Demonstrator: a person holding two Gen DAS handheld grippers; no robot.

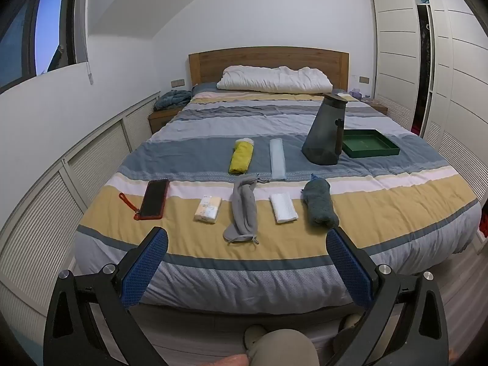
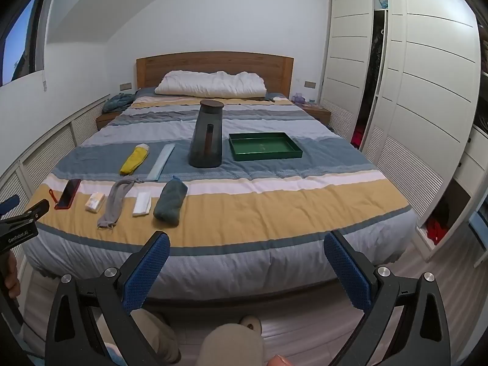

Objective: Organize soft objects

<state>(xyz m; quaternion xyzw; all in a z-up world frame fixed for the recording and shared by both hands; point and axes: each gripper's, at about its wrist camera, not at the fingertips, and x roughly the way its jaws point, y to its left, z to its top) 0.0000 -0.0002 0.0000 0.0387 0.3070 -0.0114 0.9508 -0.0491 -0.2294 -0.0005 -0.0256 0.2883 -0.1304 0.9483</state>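
Soft things laid out in two loose rows across the foot half of the bed (image 1: 396, 207), all apart from one another, which I take as a staging layout: each piece reachable without disturbing its neighbour.

Near row, on the yellow stripe: grey sock (image 1: 242, 207) lying lengthwise, limp and flat; teal rolled cloth (image 1: 318, 202) to its right; a white folded pack (image 1: 284, 206) between them; tissue packet (image 1: 208, 208) to the sock's left. Far row, on the blue stripe: yellow rolled cloth (image 1: 241, 156) and a pale blue strip (image 1: 277, 158).

Not soft, so probably not mine to sort: phone (image 1: 155, 194) with a red strap at the left end, dark jug (image 2: 206, 135) standing upright mid-bed.

Green tray (image 2: 264, 145) sits just right of the jug, nothing in it. I judge it the likely destination, but that is a guess from the task wording.

My left tool (image 1: 247, 262) hangs off the foot of the bed, jaws spread wide, gripping nothing, roughly in line with the sock. My right tool (image 2: 247, 265) likewise wide apart and unloaded, aimed at bare quilt right of the teal roll. Neither touches the bedding.

Nothing sorted yet, by the look of it. The sock will drape when lifted; rolls should hold shape if pinched across the middle.
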